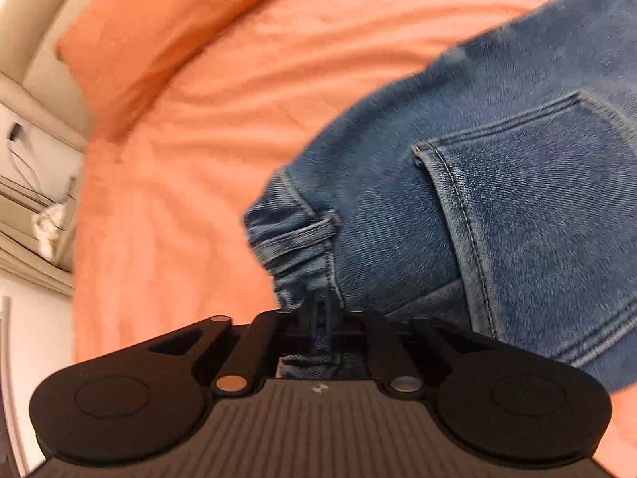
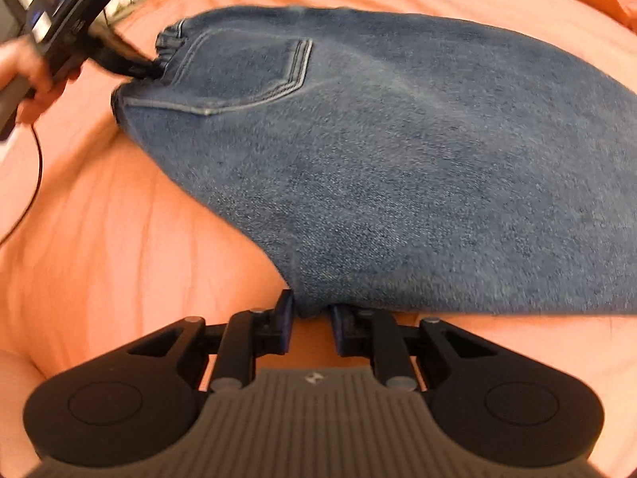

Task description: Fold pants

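Jaws of left gripper (image 1: pixel 321 312) clenched on gathered waistband of jeans (image 1: pixel 497 207) — denim pinched between pads. Right gripper (image 2: pixel 312 310) jaws parted slightly, denim edge between fingertips, contact unclear. Jeans lie flat on orange bedsheet (image 2: pixel 119 219), back pocket (image 2: pixel 247 67) facing up.

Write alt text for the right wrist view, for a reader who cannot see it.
Folded blue denim jeans lie on an orange bedsheet, back pocket up. The right tool grips their near edge. At upper left a hand holds the left tool, which is shut on the gathered waistband.
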A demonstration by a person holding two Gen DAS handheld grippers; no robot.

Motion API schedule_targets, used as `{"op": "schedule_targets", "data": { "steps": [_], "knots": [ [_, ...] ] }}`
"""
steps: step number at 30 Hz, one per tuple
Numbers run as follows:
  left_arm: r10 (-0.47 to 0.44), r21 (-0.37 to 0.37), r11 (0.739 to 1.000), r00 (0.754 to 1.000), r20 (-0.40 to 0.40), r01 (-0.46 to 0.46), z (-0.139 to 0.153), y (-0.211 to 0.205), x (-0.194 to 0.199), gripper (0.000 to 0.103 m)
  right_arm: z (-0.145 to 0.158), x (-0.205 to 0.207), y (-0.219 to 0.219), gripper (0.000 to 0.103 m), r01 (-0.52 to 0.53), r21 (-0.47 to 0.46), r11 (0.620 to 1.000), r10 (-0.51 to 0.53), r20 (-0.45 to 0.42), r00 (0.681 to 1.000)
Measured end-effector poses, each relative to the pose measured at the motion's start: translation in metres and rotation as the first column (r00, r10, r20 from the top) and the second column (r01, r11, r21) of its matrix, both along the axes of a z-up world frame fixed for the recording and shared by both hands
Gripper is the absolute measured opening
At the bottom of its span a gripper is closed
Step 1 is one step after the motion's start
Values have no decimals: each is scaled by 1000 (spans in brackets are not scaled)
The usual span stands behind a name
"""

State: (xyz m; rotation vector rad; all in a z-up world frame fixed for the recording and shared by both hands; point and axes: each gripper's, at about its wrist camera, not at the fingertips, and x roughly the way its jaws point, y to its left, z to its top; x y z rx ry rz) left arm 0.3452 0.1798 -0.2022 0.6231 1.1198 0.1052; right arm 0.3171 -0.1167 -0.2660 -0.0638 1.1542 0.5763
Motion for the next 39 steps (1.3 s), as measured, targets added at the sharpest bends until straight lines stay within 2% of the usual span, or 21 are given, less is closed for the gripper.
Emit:
{"op": "schedule_targets", "data": {
  "steps": [1, 2, 6, 9, 12, 14, 18, 24, 28, 30, 32, 35, 36, 37, 39],
  "knots": [
    [-1, -5, 1000, 1000, 13, 1, 8, -1, -6, 21, 2, -1, -6, 28, 15, 6, 1000, -15, -8, 1000],
    [3, -20, 1000, 1000, 20, -3, 16, -1, -12, 22, 6, -3, -13, 31, 25, 10, 1000, -25, -4, 1000],
    [-1, -48, 999, 999, 37, 3, 44, -15, -33, 23, 18, -11, -55, 32, 61, 10, 998, -61, 32, 998],
    [0, -74, 997, 999, 34, 3, 57, -32, -39, 23, 24, -8, -104, 32, 145, 10, 989, -145, 33, 989],
    [14, -128, 992, 999, 31, -10, 60, -49, -43, 23, 31, 0, -167, 32, 263, 13, 965, -264, 34, 964],
    [23, -134, 991, 999, 30, -18, 58, -59, -47, 23, 37, 5, -215, 32, 341, 7, 940, -341, 51, 939],
    [54, -134, 990, 998, 17, -51, 47, -77, -48, 23, 47, 17, -322, 32, 518, 5, 856, -517, 67, 853],
    [104, -136, 985, 995, 3, -103, 34, -94, -51, 23, 54, 42, -477, 33, 740, 31, 672, -740, 65, 669],
    [133, -140, 981, 991, -7, -133, 27, -105, -43, 23, 47, 57, -548, 33, 822, 83, 563, -825, 17, 564],
    [145, -138, 980, 989, -12, -145, 22, -111, -37, 23, 39, 65, -564, 33, 855, 124, 504, -859, -35, 511],
    [157, -121, 980, 987, -19, -158, 18, -116, -31, 22, 30, 70, -574, 33, 872, 161, 463, -874, -84, 479],
    [173, -107, 979, 984, -29, -175, 14, -119, -24, 22, 20, 82, -586, 31, 876, 194, 441, -874, -130, 469],
    [180, -106, 977, 983, -34, -183, 14, -119, -23, 22, 15, 85, -587, 21, 878, 200, 435, -875, -139, 465],
    [185, -105, 977, 982, -37, -187, 13, -119, -21, 22, 14, 87, -587, 17, 878, 207, 431, -874, -146, 463],
    [187, -101, 977, 982, -39, -190, 13, -119, -20, 22, 11, 93, -587, 13, 879, 199, 433, -875, -140, 463]
  ]
}}
